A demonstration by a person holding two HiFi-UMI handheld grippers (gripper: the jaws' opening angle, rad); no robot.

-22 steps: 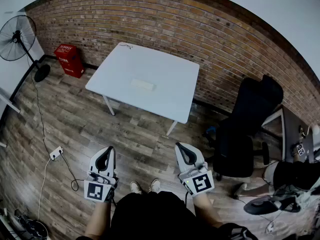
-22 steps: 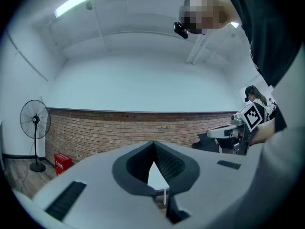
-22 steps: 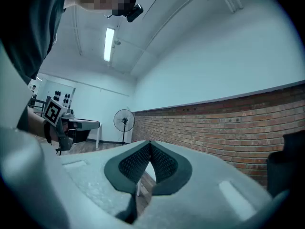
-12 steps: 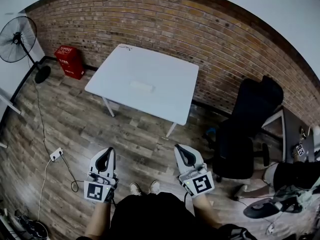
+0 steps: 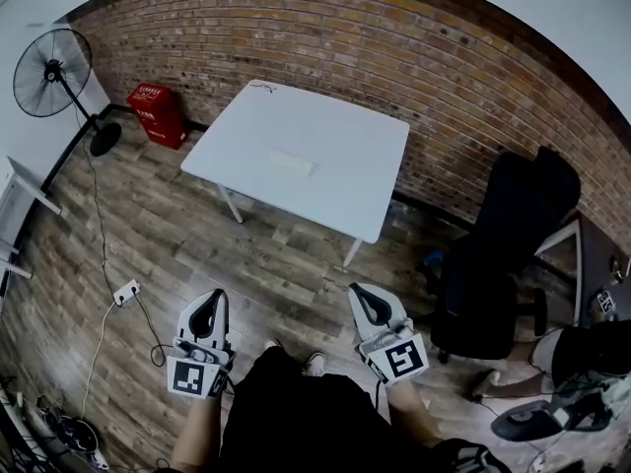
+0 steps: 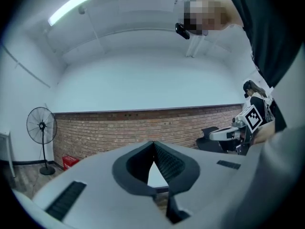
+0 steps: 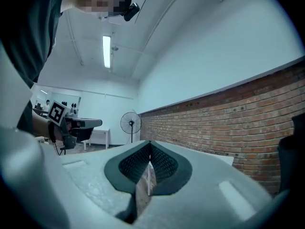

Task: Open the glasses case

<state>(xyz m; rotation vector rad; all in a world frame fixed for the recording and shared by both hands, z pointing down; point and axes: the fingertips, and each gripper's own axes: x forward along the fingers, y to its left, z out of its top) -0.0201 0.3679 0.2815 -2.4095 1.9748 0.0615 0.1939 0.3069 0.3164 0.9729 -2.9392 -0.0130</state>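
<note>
A: Where's the glasses case [image 5: 287, 164]?
B: Flat on the far white table [image 5: 345, 190]. Left gripper [image 5: 209, 300] and right gripper [image 5: 361, 294] are near the body, jaws pressed together, empty.
A: Approach?
B: Step closer, spread the jaws, pin the base, lift the lid.

The table [image 5: 335, 131] at twelve o'clock in the head view is showing a smooth, matt white top, and the glasses case [image 5: 292, 164] is looking pale and matt. The wall [image 5: 414, 62] is showing rough red brick. The floor [image 5: 197, 244] is showing worn wood-grain planks. The left gripper [image 5: 210, 299] at seven o'clock and the right gripper [image 5: 361, 296] at five are wearing matt pale-grey plastic shells, with dark ribbed pads [image 6: 167, 163].
</note>
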